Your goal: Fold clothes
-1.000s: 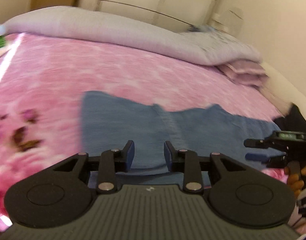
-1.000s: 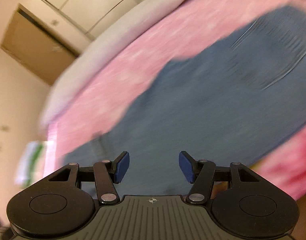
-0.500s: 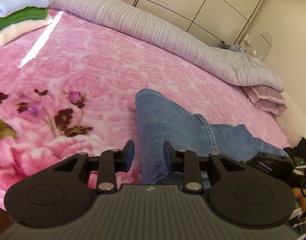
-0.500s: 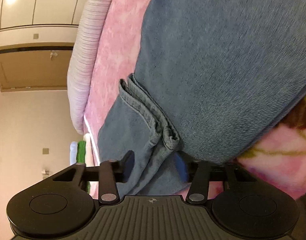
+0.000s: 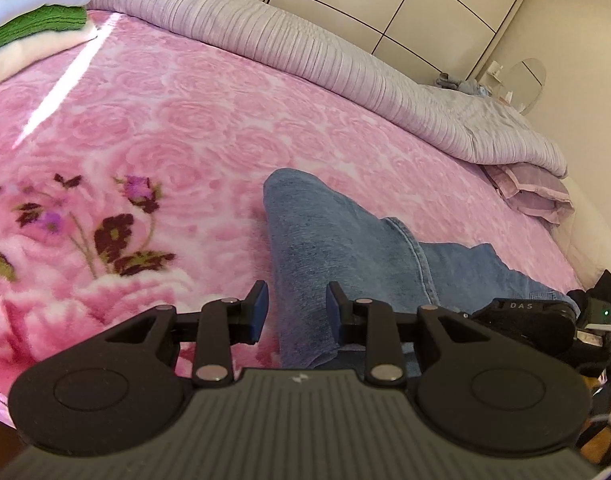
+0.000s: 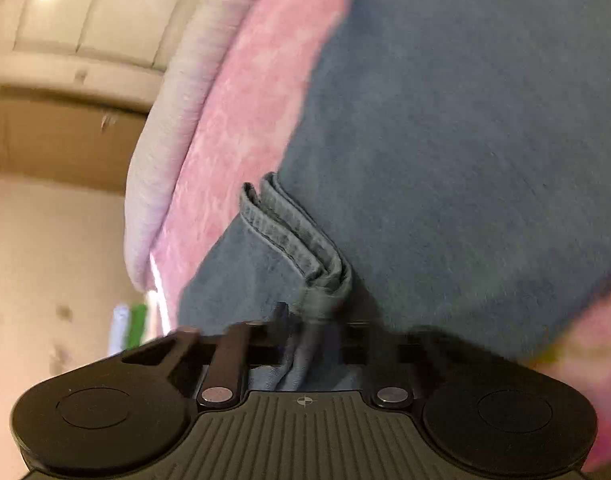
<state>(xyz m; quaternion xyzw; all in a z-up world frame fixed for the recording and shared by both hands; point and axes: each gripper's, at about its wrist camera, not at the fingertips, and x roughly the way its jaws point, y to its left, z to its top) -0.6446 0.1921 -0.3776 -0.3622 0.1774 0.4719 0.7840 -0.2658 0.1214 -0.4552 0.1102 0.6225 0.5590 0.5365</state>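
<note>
Two grippers at jeans (image 5: pixel 337 248), left gripper (image 5: pixel 295 306) fingers astride fold, right gripper (image 6: pixel 317 332) pinching hem.

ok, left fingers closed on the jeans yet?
No: the left gripper is open, its blue-padded fingers apart on either side of the folded jeans edge.

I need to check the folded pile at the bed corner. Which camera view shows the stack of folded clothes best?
The left wrist view: the stack of folded clothes is sharp, with blue, green and cream layers. The right wrist view shows only a blurred sliver of it.
</note>
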